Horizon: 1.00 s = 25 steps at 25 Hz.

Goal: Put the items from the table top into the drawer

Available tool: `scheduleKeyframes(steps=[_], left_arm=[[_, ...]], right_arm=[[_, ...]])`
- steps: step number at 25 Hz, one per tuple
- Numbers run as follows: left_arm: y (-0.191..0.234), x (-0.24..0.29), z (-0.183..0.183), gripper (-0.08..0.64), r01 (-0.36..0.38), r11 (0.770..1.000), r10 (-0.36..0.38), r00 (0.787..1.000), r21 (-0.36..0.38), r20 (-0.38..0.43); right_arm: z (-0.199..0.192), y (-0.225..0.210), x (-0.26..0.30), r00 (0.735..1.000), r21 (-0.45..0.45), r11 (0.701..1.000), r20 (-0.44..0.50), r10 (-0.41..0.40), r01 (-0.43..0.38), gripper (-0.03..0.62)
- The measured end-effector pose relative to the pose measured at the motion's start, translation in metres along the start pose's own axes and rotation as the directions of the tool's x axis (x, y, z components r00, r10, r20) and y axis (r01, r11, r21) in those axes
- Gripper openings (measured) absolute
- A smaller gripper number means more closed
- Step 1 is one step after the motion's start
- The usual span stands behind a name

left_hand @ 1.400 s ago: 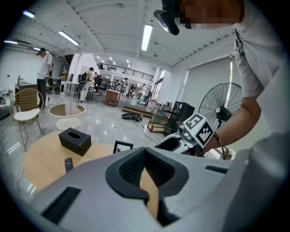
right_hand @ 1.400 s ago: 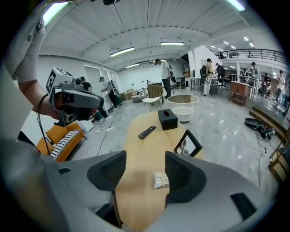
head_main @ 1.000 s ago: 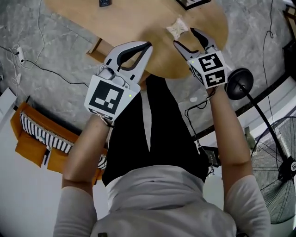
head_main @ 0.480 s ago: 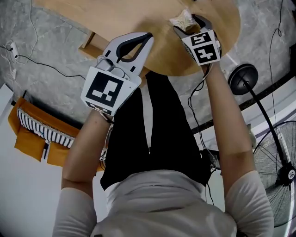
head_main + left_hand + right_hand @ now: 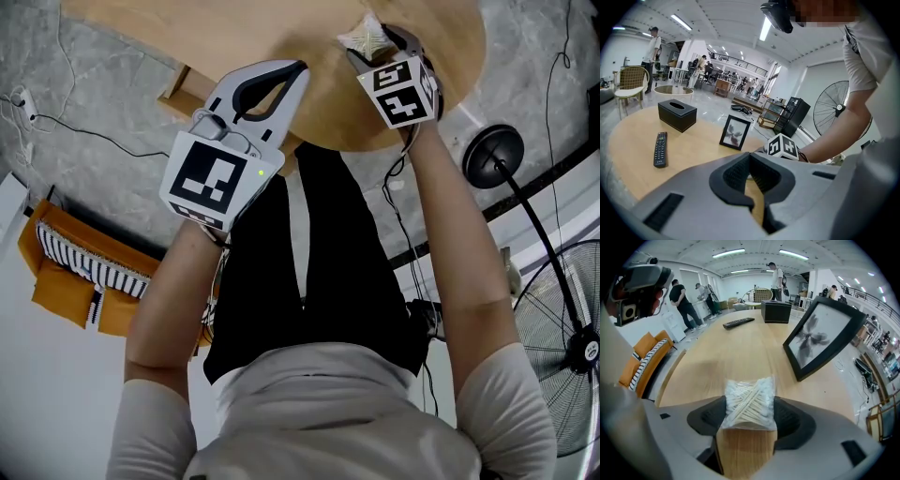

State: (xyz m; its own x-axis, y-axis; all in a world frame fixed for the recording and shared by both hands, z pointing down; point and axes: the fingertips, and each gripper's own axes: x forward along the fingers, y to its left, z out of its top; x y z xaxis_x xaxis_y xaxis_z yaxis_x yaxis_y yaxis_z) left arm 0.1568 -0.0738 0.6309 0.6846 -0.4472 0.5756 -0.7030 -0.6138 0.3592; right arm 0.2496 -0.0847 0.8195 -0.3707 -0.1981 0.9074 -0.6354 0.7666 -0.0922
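Now the right gripper [image 5: 750, 404], its jaws just spread wide, has dropped over the bag of cotton swabs [image 5: 748, 392], which lies between the pads on the table [image 5: 740, 350], not yet clamped. The left gripper [image 5: 750, 161] hangs closed and empty. A squeeze likely comes next.

Clear packet of cotton swabs [image 5: 749, 401], apparently lying flat on the wooden table [image 5: 740, 352]
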Motion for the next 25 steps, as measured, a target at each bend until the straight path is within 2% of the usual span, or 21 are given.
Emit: scheduleKeyframes(steps=[5,12,25], left_arm=[[-0.003,-0.009,-0.003,0.009,-0.012,1.000,0.012,1.000,0.000,0.004],[-0.002,-0.040,-0.015,0.009,-0.040,0.999,0.041,0.999,-0.020,0.026],[0.022,-0.134,-0.054,0.009,-0.128,0.989,0.133,0.989,-0.078,0.065]], right_arm=[[-0.003,0.004,-0.006,1.000,-0.007,1.000,-0.009,-0.006,0.006,0.316],[0.005,0.033,-0.019,1.000,-0.027,1.000,-0.001,-0.001,0.001,0.316],[0.035,0.127,-0.018,0.999,-0.109,0.993,0.001,0.045,-0.044,0.316]])
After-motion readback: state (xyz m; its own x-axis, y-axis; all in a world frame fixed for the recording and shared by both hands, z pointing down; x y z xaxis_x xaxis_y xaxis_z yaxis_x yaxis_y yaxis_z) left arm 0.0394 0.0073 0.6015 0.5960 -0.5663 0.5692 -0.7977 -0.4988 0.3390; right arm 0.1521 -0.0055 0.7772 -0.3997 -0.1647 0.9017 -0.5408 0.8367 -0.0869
